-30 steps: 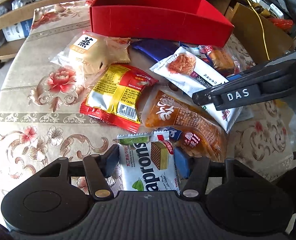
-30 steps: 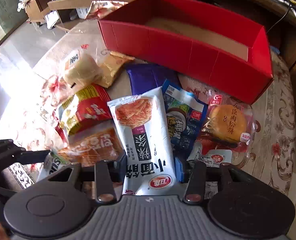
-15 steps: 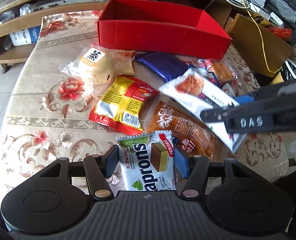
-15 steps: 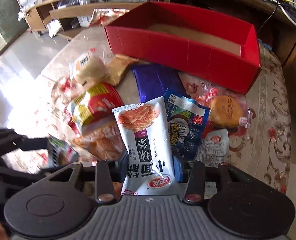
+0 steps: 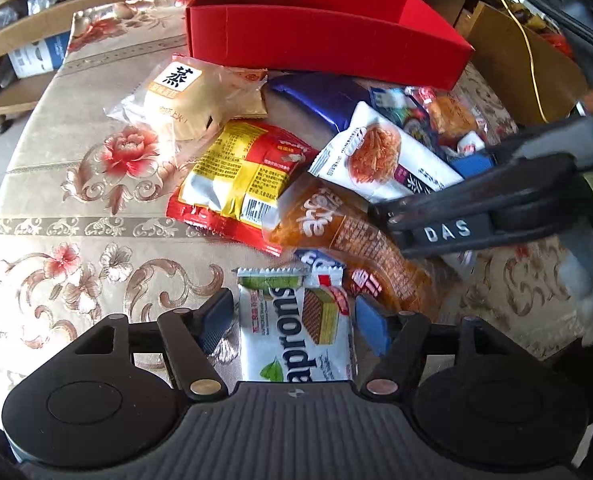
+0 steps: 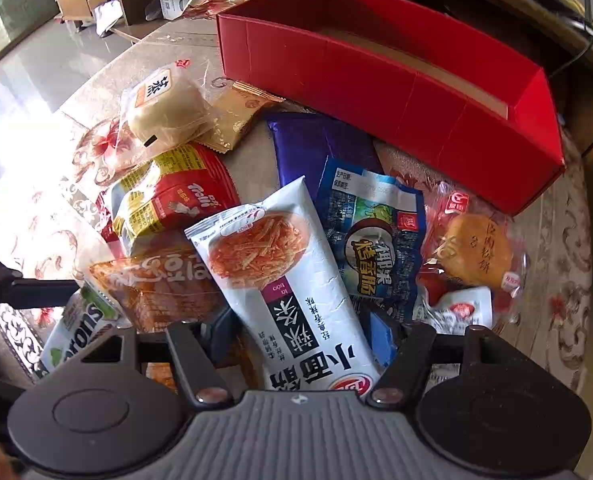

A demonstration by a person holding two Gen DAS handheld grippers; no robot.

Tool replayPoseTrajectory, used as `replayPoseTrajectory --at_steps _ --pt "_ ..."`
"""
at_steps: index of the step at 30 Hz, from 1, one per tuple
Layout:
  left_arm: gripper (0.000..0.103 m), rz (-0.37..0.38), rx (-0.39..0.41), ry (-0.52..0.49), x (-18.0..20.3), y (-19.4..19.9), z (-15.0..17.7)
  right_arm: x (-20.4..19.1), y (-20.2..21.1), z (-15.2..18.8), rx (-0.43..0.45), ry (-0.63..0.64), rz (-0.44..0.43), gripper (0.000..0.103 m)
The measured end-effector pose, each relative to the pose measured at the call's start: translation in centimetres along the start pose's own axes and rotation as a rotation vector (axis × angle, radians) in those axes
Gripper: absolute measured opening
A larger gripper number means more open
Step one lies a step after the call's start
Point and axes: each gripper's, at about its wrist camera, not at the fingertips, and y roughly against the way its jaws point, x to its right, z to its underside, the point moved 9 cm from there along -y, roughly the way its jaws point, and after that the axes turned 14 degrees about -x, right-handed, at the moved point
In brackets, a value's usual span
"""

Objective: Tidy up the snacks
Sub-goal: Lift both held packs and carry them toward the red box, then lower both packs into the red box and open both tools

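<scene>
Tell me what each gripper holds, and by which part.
The left gripper pinches the wafer pack across its near end. The right gripper clamps the white noodle-snack packet by its near bottom end.

The right gripper (image 6: 296, 330) sits at the bottom centre of the frame, its two fingers closed on the lower end of a white spicy-strip packet (image 6: 284, 276). Left of the packet lies an orange snack bag (image 6: 156, 284), and above that a red-and-yellow Trolli bag (image 6: 168, 196). A blue coconut-crisp packet (image 6: 376, 244) lies just right of it. The red cardboard box (image 6: 376, 76) fills the upper right. The left gripper (image 6: 20, 292) shows at the left edge.
</scene>
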Motion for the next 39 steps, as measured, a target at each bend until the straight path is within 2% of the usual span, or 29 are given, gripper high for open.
replayPoseTrajectory --at_steps 3,6,12,17,24,39 --pt "0.066 -0.036 0.001 -0.016 0.2 0.1 0.3 0.3 0.4 0.6 -0.001 0.001 0.015 0.046" --pt "0.066 -0.031 -0.006 0.01 -0.2 0.4 0.5 0.6 0.7 1.6 -0.013 -0.013 -0.002 0.041" --pt "0.065 -0.063 0.033 0.04 -0.9 2.7 0.4 0.9 3.4 2.7 0.049 -0.038 -0.036 0.04" --pt "0.065 -0.049 0.064 0.052 -0.6 5.1 -1.0 1.8 5.9 2.9 0.119 -0.105 -0.092 0.04" --pt "0.065 -0.017 0.115 0.029 0.4 6.5 -4.9 3.4 7.0 1.2 0.171 -0.192 -0.119 0.04" --pt "0.065 0.075 0.179 0.074 0.4 5.0 -13.9 8.9 7.6 -4.2 0.227 -0.311 -0.116 0.04"
